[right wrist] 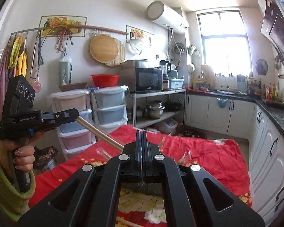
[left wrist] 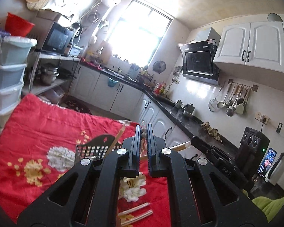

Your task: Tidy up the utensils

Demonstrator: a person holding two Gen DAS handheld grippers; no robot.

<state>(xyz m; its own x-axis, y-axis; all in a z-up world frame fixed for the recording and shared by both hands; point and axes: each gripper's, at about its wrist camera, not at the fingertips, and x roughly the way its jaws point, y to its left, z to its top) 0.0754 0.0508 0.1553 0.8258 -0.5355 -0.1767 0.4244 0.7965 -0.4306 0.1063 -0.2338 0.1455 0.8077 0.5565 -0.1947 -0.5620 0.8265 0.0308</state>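
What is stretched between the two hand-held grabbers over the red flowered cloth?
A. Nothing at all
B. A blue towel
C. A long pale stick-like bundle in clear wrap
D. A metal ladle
C: in the right wrist view the pale wrapped bundle runs from the left gripper down to the right gripper, whose fingers are shut on it above the red cloth.

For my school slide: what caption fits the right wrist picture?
Two grippers share wrapped chopsticks above a red flowered cloth.
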